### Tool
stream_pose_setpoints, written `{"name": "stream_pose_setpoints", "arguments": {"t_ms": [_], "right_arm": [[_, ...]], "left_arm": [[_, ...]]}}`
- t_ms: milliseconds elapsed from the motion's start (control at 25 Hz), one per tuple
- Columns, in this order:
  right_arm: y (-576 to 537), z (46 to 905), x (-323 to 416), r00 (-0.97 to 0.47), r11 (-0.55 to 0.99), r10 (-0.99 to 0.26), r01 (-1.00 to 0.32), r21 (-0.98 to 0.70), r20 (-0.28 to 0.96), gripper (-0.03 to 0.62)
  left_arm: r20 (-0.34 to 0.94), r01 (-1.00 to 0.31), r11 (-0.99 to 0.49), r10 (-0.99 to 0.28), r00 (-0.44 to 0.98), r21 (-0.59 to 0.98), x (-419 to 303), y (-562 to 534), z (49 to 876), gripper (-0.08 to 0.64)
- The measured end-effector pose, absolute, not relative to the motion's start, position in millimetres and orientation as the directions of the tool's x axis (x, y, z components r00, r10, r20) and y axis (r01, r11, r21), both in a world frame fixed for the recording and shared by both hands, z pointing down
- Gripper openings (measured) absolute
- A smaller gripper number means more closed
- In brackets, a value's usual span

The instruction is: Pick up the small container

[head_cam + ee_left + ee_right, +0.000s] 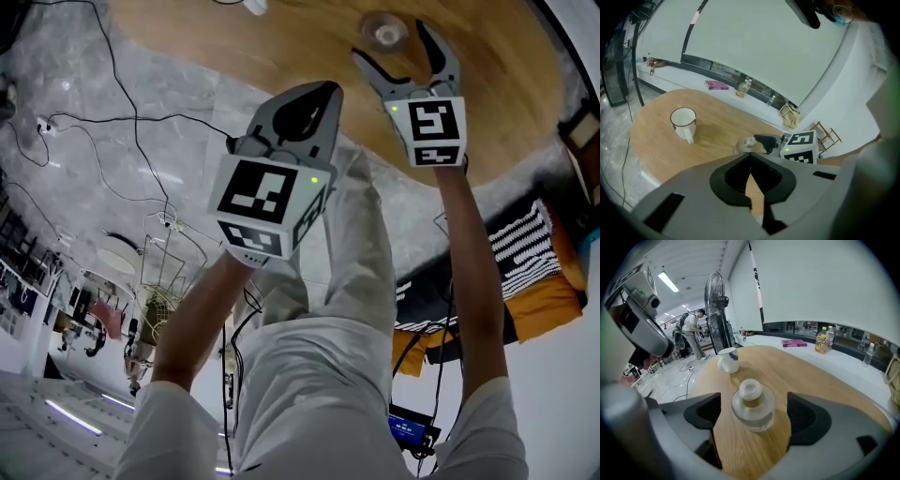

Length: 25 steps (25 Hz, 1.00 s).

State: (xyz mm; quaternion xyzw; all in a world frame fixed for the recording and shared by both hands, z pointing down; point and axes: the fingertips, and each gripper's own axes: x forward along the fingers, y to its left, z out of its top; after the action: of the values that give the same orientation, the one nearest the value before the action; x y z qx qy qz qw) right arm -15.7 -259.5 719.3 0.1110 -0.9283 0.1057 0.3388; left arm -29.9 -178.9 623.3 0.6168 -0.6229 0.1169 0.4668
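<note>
The small container (752,405) is a squat clear glass jar with a pale round stopper, standing upright on the wooden table (797,376). My right gripper (753,401) is open, its jaws on either side of the jar and not touching it. In the head view the right gripper (395,44) reaches around the jar (384,33). My left gripper (750,158) is shut with nothing in it, held back from the jar (747,144). In the head view the left gripper (317,92) hangs over the table's edge.
A white mug (727,360) with a dark rim stands farther along the table, also visible as the mug (684,123) in the left gripper view. A ledge behind holds a pink book (793,342) and drink bottles (822,340). A standing fan (717,305) and people are on the floor to the left.
</note>
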Motion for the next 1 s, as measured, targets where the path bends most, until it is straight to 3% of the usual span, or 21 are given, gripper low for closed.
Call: {"name": "stream_pose_setpoints", "arguments": {"t_ms": [640,1000], "right_arm": [[-265.2,763.0,-27.4,-0.718,0.94,-0.203,-0.334,-0.073,0.666,0.426],[-269.9,769.6,-30.9,-0.67,0.941,-0.269,-0.337,0.04,0.692,0.339]], "left_arm": [[0.751,-0.889,0.212,-0.632,0.192,0.405,-36.3,-173.1,649.1,0.018],[0.743,-0.895,0.192,-0.64,0.197,0.402,-37.2,-170.2,648.3,0.02]]}}
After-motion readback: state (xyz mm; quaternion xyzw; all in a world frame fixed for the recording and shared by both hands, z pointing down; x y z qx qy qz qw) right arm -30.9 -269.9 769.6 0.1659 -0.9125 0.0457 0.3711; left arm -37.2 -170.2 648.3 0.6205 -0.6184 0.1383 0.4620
